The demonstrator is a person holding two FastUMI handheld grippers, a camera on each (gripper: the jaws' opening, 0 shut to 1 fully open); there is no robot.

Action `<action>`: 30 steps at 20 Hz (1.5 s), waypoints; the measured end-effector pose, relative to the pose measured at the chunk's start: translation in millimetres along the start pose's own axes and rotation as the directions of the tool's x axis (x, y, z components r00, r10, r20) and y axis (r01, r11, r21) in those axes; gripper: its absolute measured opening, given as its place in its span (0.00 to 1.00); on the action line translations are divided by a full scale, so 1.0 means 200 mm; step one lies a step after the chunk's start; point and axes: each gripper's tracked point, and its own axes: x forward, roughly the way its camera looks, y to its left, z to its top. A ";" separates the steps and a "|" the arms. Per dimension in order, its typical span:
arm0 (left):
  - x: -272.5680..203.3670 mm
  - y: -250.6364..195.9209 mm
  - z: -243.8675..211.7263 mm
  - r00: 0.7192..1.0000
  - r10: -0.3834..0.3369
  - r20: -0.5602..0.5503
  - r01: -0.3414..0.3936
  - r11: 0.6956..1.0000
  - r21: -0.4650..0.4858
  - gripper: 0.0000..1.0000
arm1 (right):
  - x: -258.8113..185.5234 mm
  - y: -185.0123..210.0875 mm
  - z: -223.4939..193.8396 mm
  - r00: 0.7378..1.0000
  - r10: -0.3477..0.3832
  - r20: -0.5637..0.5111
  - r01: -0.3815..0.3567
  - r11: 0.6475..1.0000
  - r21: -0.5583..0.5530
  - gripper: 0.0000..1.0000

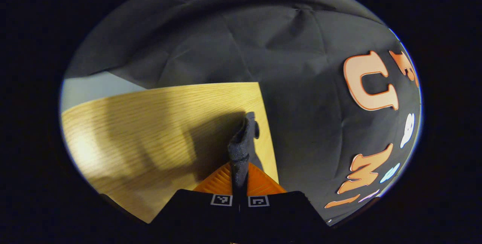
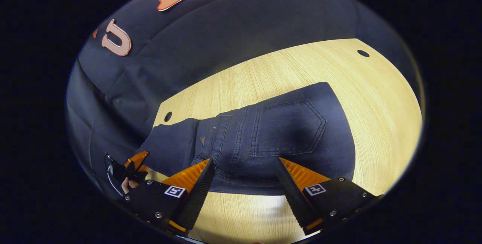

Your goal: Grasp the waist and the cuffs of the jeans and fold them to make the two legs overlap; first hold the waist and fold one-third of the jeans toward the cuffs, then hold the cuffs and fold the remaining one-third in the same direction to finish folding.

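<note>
Jeans (image 2: 271, 138) lie on the wooden table (image 2: 376, 97), just ahead of the right gripper (image 2: 244, 176), whose fingers stand spread apart and hold nothing. Between the fingers of the left gripper (image 1: 240, 168) a dark fold of the cloth (image 1: 243, 142) is pinched tight and rises beyond the tips — the jeans are grasped there. Farther out, the back pocket faces up and one part already lies over another. I judge some folding is done; which fold remains, I cannot tell.

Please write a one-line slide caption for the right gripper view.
Open right gripper poised over the waist edge of folded jeans on the wooden table.
</note>
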 end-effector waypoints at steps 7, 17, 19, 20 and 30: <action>-0.18 -0.38 -0.03 0.999 -0.026 0.034 0.018 0.972 0.234 0.01 | -0.10 0.00 0.05 0.998 0.048 0.042 -0.046 0.998 -0.031 0.99; -0.46 -0.97 -0.37 0.995 -0.011 0.097 -0.039 0.867 0.497 0.01 | -0.33 -0.26 0.26 0.984 0.110 0.138 -0.100 0.992 -0.077 0.99; -0.49 -1.08 -0.49 0.996 -0.029 0.089 -0.023 0.843 0.538 0.01 | -0.38 -0.34 0.29 0.981 0.115 0.156 -0.104 0.992 -0.076 0.99; -0.48 -1.13 -0.56 0.996 -0.032 0.082 -0.020 0.830 0.558 0.01 | -0.40 -0.38 0.31 0.980 0.116 0.165 -0.104 0.992 -0.075 0.99; -0.39 -1.41 -1.29 0.997 -0.038 -0.060 0.068 0.763 0.642 0.01 | -0.55 -0.83 0.39 0.974 0.089 0.208 -0.091 0.996 -0.002 0.99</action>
